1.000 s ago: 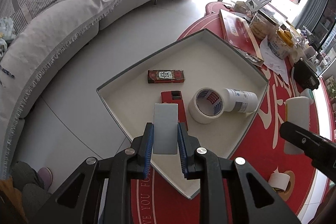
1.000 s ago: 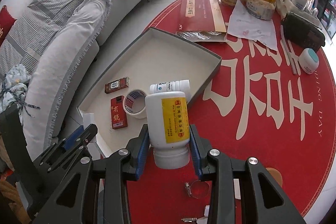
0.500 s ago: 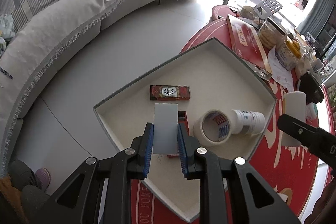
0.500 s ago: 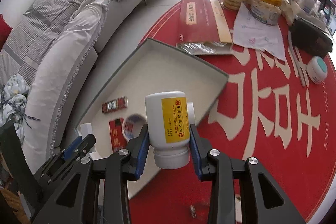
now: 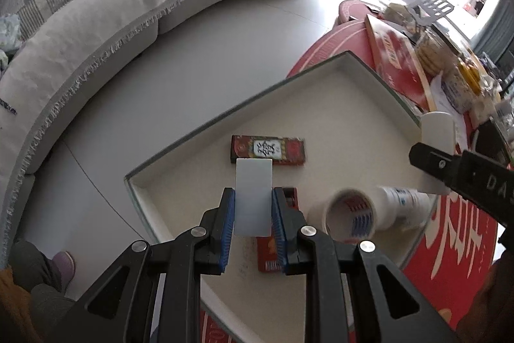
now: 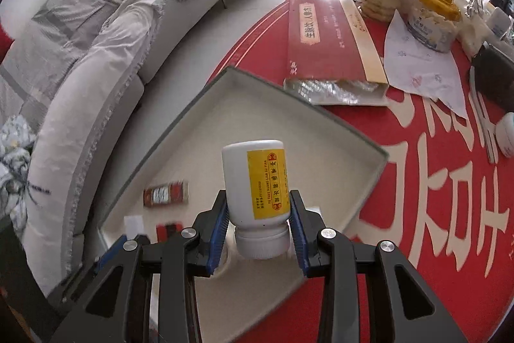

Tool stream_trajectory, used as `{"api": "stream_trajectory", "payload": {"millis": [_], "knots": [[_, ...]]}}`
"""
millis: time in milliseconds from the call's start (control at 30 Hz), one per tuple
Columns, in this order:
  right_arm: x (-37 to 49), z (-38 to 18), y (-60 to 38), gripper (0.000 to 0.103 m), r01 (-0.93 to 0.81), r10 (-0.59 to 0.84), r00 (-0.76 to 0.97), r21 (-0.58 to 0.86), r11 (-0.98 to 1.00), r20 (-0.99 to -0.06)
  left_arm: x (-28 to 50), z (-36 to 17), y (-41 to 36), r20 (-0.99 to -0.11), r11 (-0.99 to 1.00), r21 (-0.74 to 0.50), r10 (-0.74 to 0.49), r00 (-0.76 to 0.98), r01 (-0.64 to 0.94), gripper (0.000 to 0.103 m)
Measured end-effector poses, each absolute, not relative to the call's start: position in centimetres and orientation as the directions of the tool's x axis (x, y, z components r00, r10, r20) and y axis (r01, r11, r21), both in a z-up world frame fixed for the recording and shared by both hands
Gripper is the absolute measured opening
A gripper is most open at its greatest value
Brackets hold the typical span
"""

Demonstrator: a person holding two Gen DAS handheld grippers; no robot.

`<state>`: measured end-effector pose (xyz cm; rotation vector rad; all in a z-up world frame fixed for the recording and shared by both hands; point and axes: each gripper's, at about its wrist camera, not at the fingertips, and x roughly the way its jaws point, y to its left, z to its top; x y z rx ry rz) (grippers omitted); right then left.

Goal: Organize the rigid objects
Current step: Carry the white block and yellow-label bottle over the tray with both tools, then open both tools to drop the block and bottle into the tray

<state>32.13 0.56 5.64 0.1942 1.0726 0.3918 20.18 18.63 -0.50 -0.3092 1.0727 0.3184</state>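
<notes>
Left tongs (image 5: 253, 208) clamp a flat pale-grey rectangular block (image 5: 253, 195) above the shallow grey-rimmed cream tray (image 5: 359, 130). Beneath lie a dark red printed box (image 5: 268, 149) and a white tape roll (image 5: 350, 216). Right tongs (image 6: 258, 222) grip a white yellow-labelled plastic bottle (image 6: 255, 182) over the same tray, cap towards the camera.

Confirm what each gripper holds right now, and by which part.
Left gripper: white flat block, clamped on its long side edges, near end. Right gripper: white bottle with yellow label, held cap-down, gripped on the lower body just above the cap.
</notes>
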Motion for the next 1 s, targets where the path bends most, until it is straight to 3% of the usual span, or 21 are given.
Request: {"api": "stream_trajectory", "payload": {"millis": [600, 1000], "knots": [[31.0, 0.6, 0.5, 0.038, -0.240, 0.351, 0.246, 0.294, 0.925, -0.903, 18.6, -2.2, 16.6, -0.915, 0.938, -0.082, 0.062, 0.398, -0.336, 0.025], [30.0, 2.1, -0.9, 0.037, -0.227, 0.344, 0.277, 0.287, 0.931, -0.897, 18.5, -0.6, 16.6, -0.905, 0.937, -0.075, 0.079, 0.418, -0.340, 0.025]]}}
